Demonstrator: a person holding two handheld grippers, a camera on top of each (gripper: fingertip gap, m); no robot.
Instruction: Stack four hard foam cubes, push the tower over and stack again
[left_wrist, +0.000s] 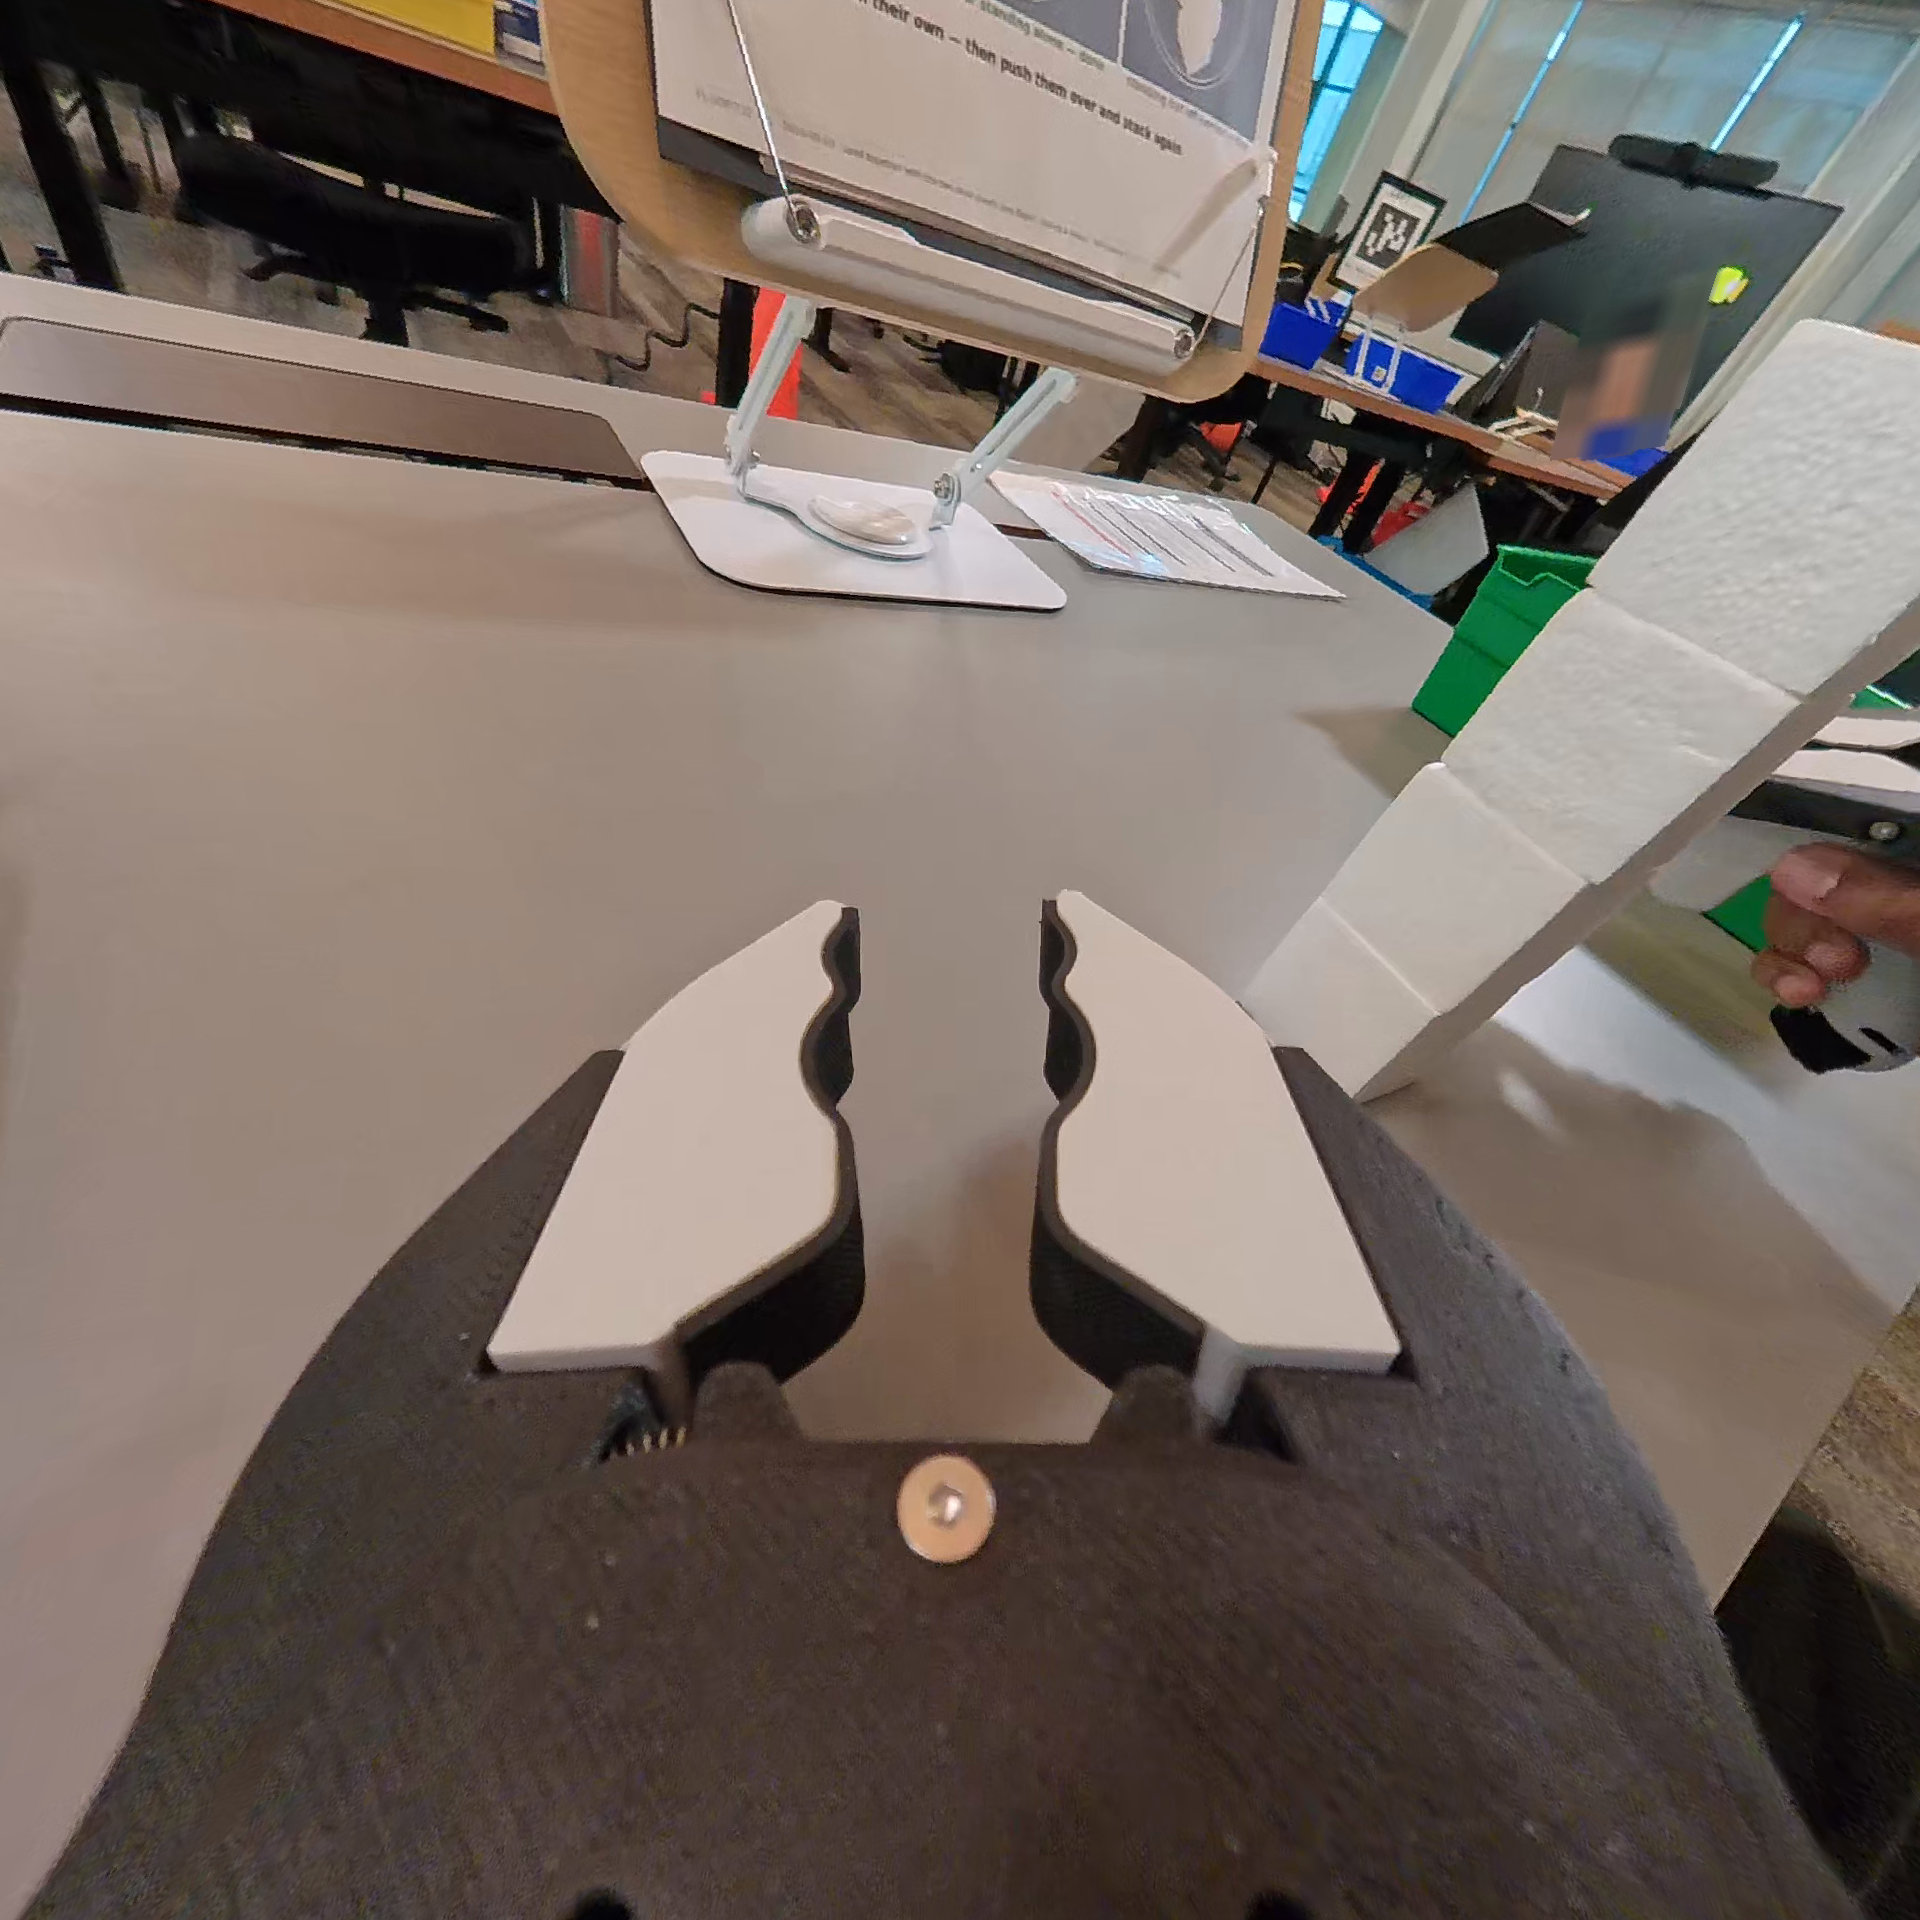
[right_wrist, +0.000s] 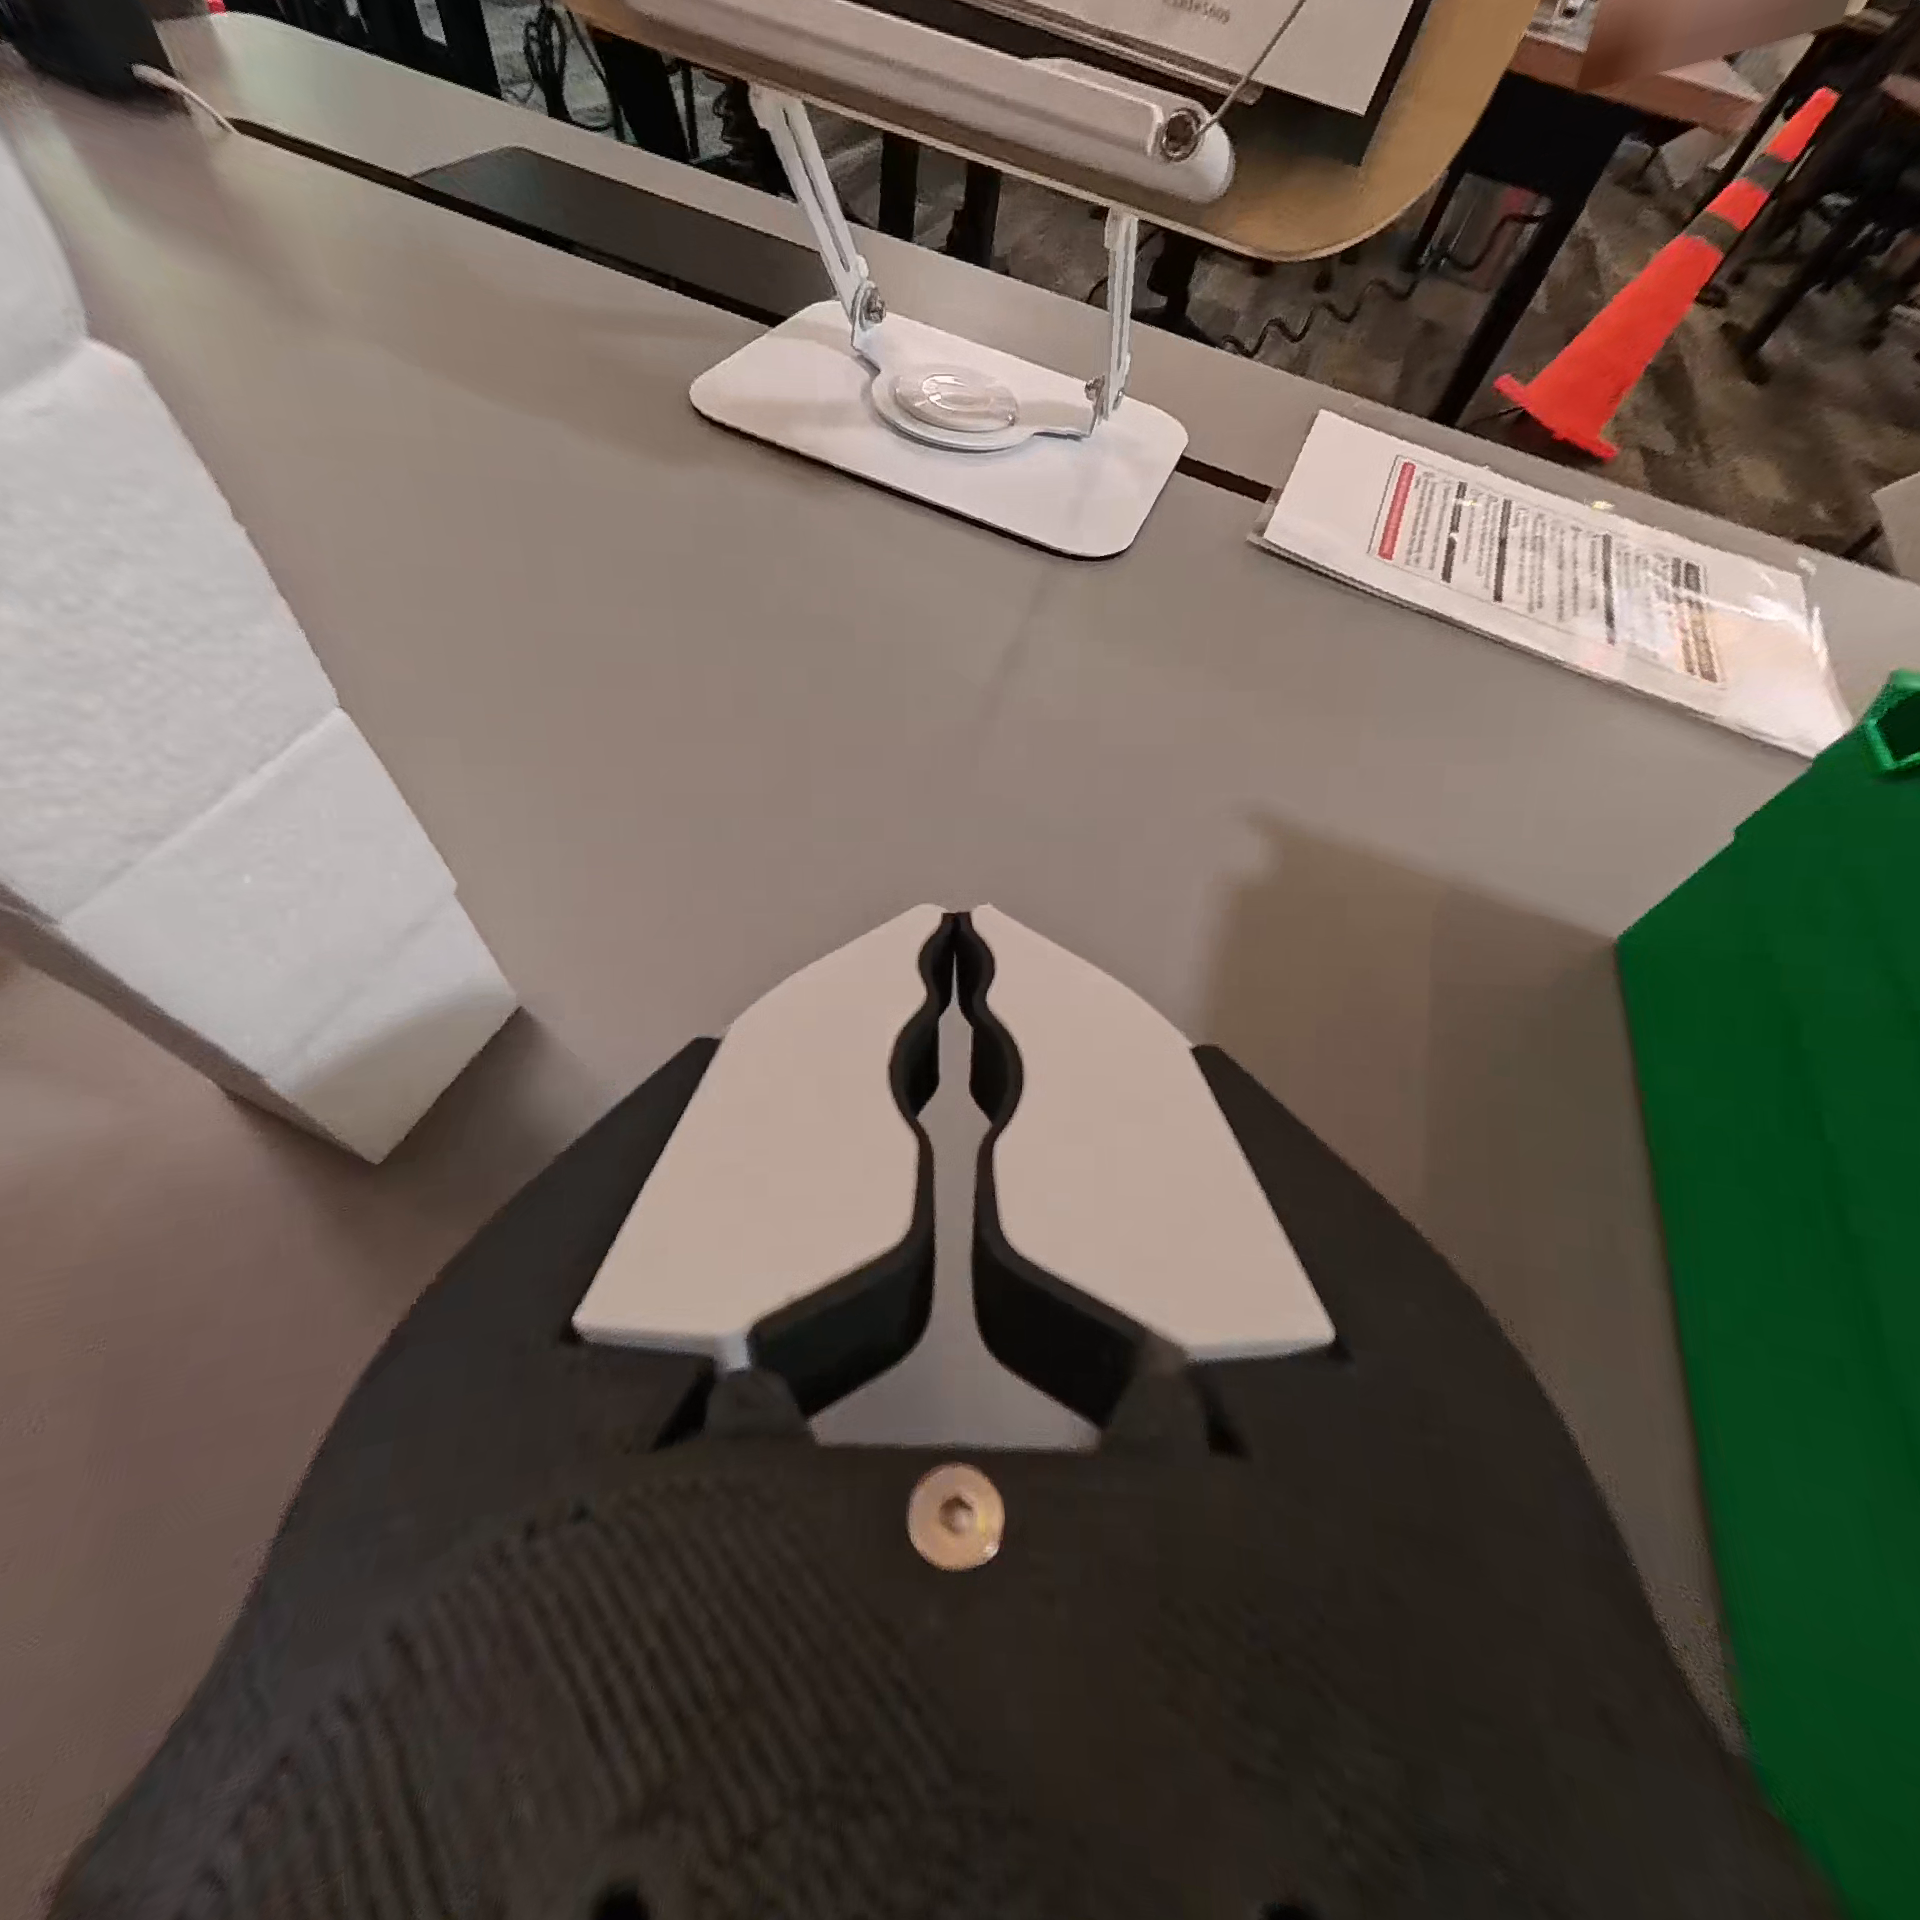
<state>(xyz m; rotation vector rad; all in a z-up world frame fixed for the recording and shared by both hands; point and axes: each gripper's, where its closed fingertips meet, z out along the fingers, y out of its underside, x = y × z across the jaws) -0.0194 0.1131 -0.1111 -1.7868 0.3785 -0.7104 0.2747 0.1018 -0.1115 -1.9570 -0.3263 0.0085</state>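
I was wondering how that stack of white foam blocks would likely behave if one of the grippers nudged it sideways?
The foam block stack looks like light polystyrene, so it would probably shift easily. Visible seams suggest separate blocks, so they may slide apart. It is tall and appears to lean, so toppling on the grey table seems likely.

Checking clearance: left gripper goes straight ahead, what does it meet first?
Probably the stand: the open left gripper points across bare table at its base. Foam blocks sit right of that line. Depth unclear.
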